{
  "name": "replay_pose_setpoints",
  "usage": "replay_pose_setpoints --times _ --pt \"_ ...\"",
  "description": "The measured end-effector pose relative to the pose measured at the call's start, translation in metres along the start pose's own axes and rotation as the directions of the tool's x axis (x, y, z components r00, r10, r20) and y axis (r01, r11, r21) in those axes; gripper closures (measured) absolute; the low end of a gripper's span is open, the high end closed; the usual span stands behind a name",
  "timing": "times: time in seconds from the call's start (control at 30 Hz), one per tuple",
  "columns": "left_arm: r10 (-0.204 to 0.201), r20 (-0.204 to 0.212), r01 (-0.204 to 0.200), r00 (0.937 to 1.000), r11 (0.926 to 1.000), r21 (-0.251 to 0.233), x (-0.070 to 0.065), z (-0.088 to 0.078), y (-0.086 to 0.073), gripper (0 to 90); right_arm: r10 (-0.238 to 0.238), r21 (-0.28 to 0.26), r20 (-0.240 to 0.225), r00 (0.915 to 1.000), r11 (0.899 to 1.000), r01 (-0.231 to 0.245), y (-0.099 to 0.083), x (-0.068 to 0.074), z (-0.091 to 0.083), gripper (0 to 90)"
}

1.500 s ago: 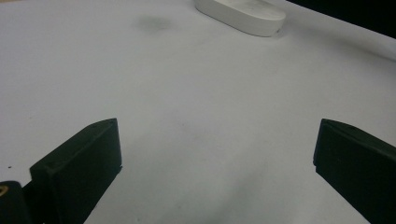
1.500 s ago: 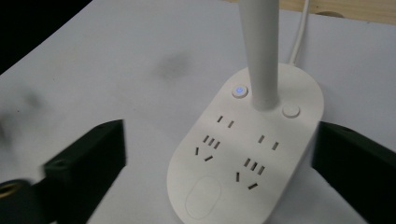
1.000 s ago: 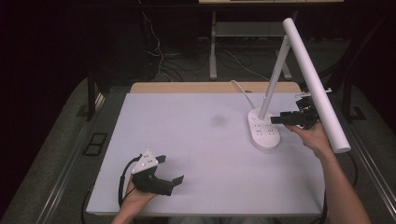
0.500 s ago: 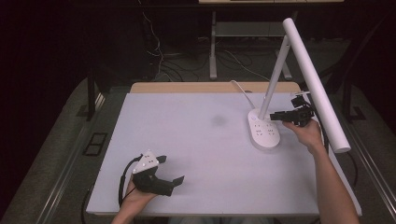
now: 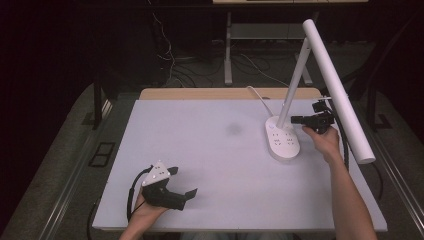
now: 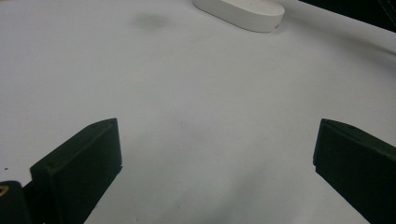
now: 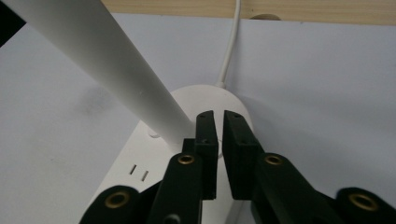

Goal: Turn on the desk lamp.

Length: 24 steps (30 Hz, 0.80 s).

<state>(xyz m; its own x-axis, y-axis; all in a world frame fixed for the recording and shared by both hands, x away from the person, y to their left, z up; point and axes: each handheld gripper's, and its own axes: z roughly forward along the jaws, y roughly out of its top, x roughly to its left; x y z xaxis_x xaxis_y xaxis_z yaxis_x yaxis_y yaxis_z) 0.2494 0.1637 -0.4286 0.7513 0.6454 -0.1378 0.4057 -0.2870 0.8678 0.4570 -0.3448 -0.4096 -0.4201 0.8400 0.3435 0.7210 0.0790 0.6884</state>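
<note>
Over the last second we have brought our right gripper (image 5: 296,119) in and a little down toward the foot of the lamp (image 5: 283,141). Its jaws, wide apart at first, have just been closing and now stand nearly together with nothing between them, their tips just beside the lamp's arm (image 7: 116,70) above the base.

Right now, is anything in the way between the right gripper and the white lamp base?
Nothing visible. The right gripper, fingers nearly together with nothing between them, hangs over the lamp base, beside the lamp's slanted arm.
</note>
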Motion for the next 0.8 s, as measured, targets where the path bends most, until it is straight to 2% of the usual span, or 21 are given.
replay_pose_setpoints --times 0.13,0.47,0.6,0.67,0.8 --pt "0.0 0.001 0.0 1.0 1.0 0.0 0.0 0.0 0.0 0.1 0.019 -0.001 -0.007 0.9998 1.0 -0.019 0.0 0.0 0.005 89.4" --pt "0.006 0.003 -0.006 1.0 1.0 0.0 -0.001 0.0 0.0 0.1 0.008 0.029 -0.008 0.9999 1.0 -0.008 -0.003 0.003 0.021 89.5" --pt "0.007 0.004 -0.007 1.0 1.0 0.001 -0.001 0.0 0.0 0.1 0.019 0.048 0.001 0.9998 0.999 -0.019 -0.004 0.002 0.023 89.6" --pt "0.007 0.003 -0.007 1.0 1.0 0.002 -0.001 0.001 0.0 0.1 0.031 0.043 -0.013 0.9994 0.999 -0.03 -0.005 0.0 0.023 89.7" --pt "0.005 0.002 -0.005 1.0 1.0 0.0 -0.001 0.0 0.0 0.1 0.024 0.037 0.006 0.9997 0.999 -0.024 -0.005 0.002 0.024 89.7"
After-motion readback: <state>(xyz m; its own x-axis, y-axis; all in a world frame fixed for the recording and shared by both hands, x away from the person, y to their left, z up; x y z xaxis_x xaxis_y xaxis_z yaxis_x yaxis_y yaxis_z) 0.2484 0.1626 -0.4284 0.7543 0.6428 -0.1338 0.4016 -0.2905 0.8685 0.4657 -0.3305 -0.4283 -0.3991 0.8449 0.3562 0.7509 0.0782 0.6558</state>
